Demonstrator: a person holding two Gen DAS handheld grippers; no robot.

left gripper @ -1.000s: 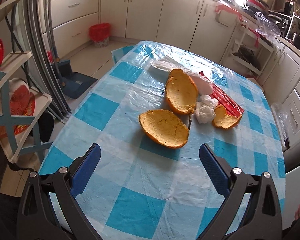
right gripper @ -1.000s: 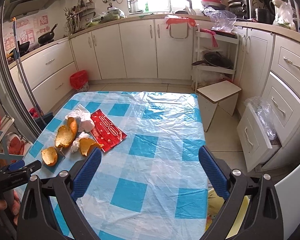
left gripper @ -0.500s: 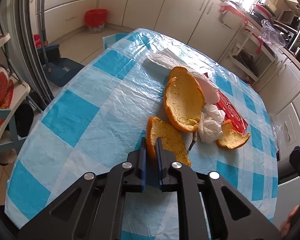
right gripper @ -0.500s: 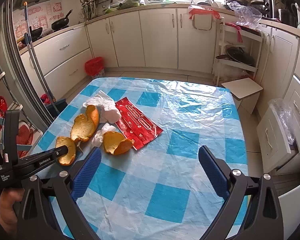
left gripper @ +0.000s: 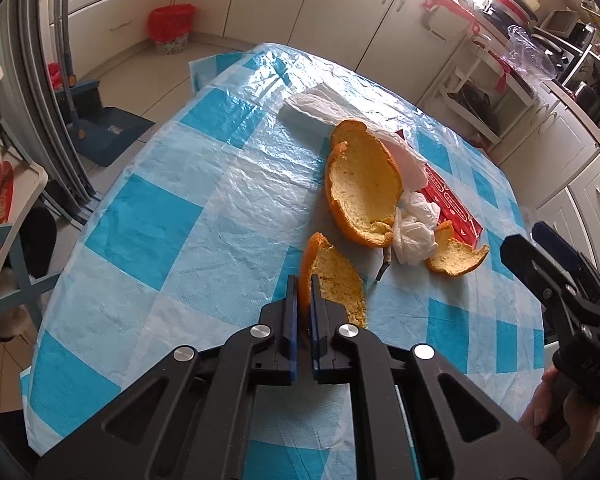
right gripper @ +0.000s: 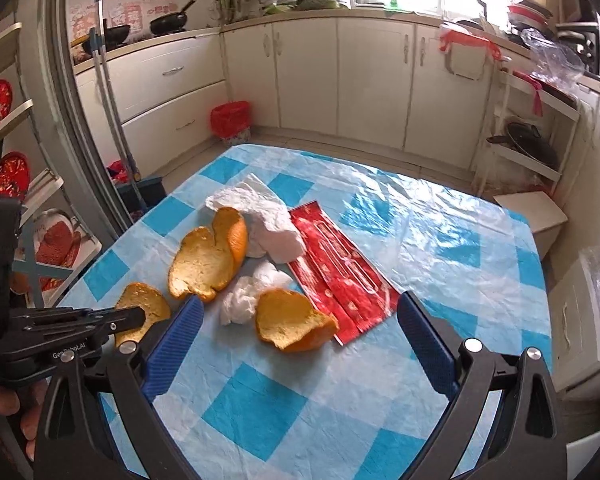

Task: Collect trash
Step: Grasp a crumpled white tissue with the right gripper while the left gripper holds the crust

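Note:
On the blue-checked table (left gripper: 148, 220) (right gripper: 440, 240) lies trash. My left gripper (left gripper: 304, 284) (right gripper: 138, 316) is shut on the near orange peel (left gripper: 334, 276) (right gripper: 144, 310), pinching its edge, with the peel tilted up. A larger peel (left gripper: 362, 196) (right gripper: 206, 262) lies behind it, and a small peel (left gripper: 458, 256) (right gripper: 292, 320) to its right. Beside them are a crumpled white tissue (left gripper: 416, 228) (right gripper: 252, 292), a white paper (left gripper: 324, 110) (right gripper: 264, 220) and a red wrapper (left gripper: 456, 208) (right gripper: 340, 276). My right gripper (right gripper: 300, 320) is open, its fingers either side of the small peel and tissue, above them.
A red bin (left gripper: 170, 26) (right gripper: 230, 120) stands on the floor by the cabinets. A dustpan with broom (left gripper: 96, 120) and shelves (left gripper: 4, 200) are left of the table. A low stool (right gripper: 532, 212) and open drawers (right gripper: 580, 320) are to the right.
My left gripper shut on the near peel's edge and tipped it up. My right gripper moved forward and down towards the small peel and tissue, staying open.

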